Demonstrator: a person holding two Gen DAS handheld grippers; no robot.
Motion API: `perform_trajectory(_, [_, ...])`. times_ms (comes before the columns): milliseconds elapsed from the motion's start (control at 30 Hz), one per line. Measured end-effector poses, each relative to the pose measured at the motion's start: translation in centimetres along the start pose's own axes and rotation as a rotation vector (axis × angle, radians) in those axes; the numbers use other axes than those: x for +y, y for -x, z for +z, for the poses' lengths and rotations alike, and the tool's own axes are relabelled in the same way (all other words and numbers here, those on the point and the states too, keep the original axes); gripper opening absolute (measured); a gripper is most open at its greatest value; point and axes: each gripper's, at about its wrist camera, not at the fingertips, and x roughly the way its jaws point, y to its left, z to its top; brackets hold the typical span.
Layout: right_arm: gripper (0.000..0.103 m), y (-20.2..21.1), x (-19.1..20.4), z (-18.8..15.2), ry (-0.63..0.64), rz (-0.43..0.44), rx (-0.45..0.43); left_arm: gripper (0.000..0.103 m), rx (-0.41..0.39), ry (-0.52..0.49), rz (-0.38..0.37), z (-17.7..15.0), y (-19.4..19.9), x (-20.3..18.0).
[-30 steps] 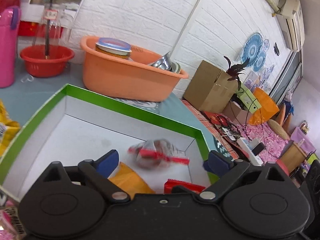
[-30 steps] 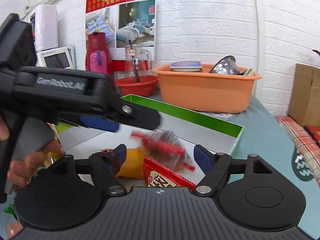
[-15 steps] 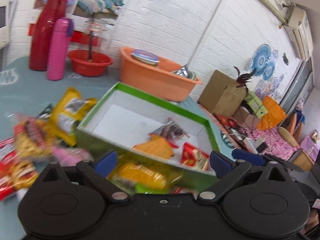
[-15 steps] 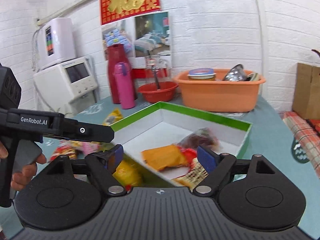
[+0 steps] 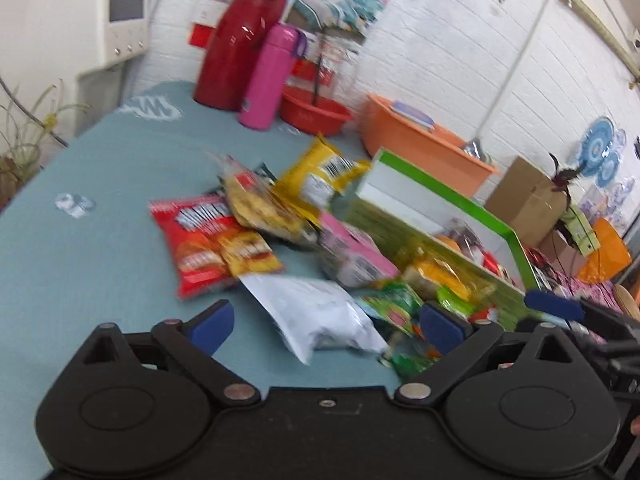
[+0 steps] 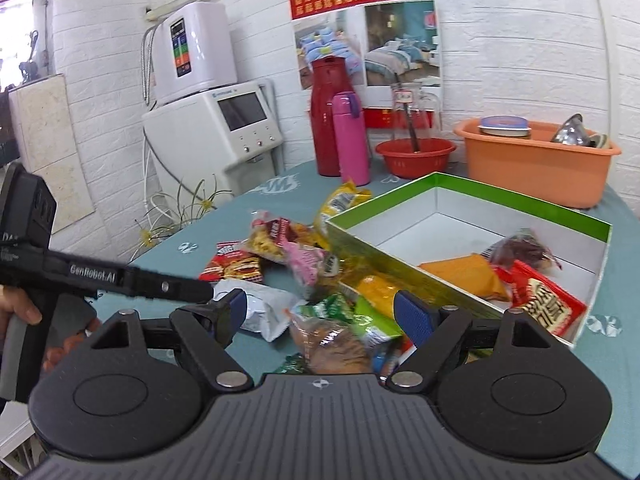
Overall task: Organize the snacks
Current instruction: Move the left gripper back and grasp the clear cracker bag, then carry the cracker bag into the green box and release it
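Observation:
A green-rimmed white box (image 6: 520, 202) holds an orange packet (image 6: 468, 276), a red packet (image 6: 548, 308) and a clear packet of dark snacks (image 6: 524, 248). Loose snacks lie in a pile left of the box (image 5: 436, 184): a red chip bag (image 5: 192, 240), a yellow bag (image 5: 320, 176), a pink packet (image 5: 352, 248) and a white packet (image 5: 320, 312). My left gripper (image 5: 326, 322) is open, low over the white packet. My right gripper (image 6: 324, 312) is open above a brown packet (image 6: 332, 344) and a green packet (image 6: 340, 306) by the box's near wall.
At the back of the teal table (image 5: 100, 184) stand a red flask (image 6: 330, 116), a pink bottle (image 6: 352, 140), a red bowl (image 6: 414, 156) and an orange basin (image 6: 536, 168). A white appliance (image 6: 224, 132) stands off the table's left edge. A hand (image 6: 24, 312) holds the left gripper.
Both grippers have pulled back from over the box. The left one swung left to the loose pile. The dark snack packet that was falling now lies in the box.

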Motion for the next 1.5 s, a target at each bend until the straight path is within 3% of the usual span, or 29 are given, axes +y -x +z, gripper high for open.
perform_trajectory(267, [0.103, -2.2, 1.6, 0.1, 0.005, 0.025, 0.031, 0.103, -0.069, 0.064, 0.016, 4.1, -2.7, 2.8])
perform_trajectory(633, [0.103, -4.1, 0.8, -0.3, -0.020, 0.001, 0.079, 0.103, -0.012, 0.207, 0.058, 6.9, -10.7, 5.8])
perform_trajectory(700, [0.103, -4.4, 0.7, -0.3, -0.026, -0.001, 0.085, 0.083, 0.011, 0.213, 0.071, 6.9, -11.4, 6.0])
perform_trajectory(733, [0.103, -4.4, 0.7, -0.3, -0.030, 0.001, 0.087, 0.042, 0.023, 0.211, 0.080, 6.9, -11.6, 6.1])
perform_trajectory(767, [0.103, -4.4, 0.7, -0.4, -0.033, 0.004, 0.090, 0.036, 0.042, 0.223, 0.060, 6.8, -11.7, 6.4])
perform_trajectory(833, [0.103, -4.2, 0.7, -0.5, -0.031, 0.011, 0.091, 0.032, 0.053, 0.260, 0.031, 6.6, -11.1, 6.8])
perform_trajectory(1067, [0.103, -2.8, 1.2, -0.5, -0.021, 0.047, 0.062, 0.015, 0.093, 0.252, -0.086, 4.1, -5.1, 6.9])
perform_trajectory(1233, [0.103, -2.2, 2.3, -0.9, -0.017, 0.121, 0.061, 0.015, 0.134, 0.271, -0.140, 0.6, 0.3, 7.3])
perform_trajectory(1367, [0.103, -2.7, 3.7, -1.6, -0.011, 0.208, 0.095, 0.018, 0.160, 0.258, -0.130, -2.0, 3.0, 7.5])
perform_trajectory(1400, [0.103, -3.0, 4.2, -1.9, -0.004, 0.227, 0.108, 0.024, 0.153, 0.252, -0.110, -2.5, 3.5, 7.5])
perform_trajectory(1433, [0.103, -3.3, 4.6, -2.0, 0.004, 0.242, 0.119, 0.038, 0.141, 0.250, -0.091, -2.9, 4.0, 7.5])
perform_trajectory(1467, [0.103, -3.6, 5.0, -2.1, 0.010, 0.254, 0.131, 0.063, 0.128, 0.247, -0.077, -3.2, 4.5, 7.5])
perform_trajectory(1500, [0.103, -3.9, 5.4, -2.3, 0.013, 0.265, 0.142, 0.074, 0.120, 0.249, -0.068, -3.5, 4.8, 7.5])
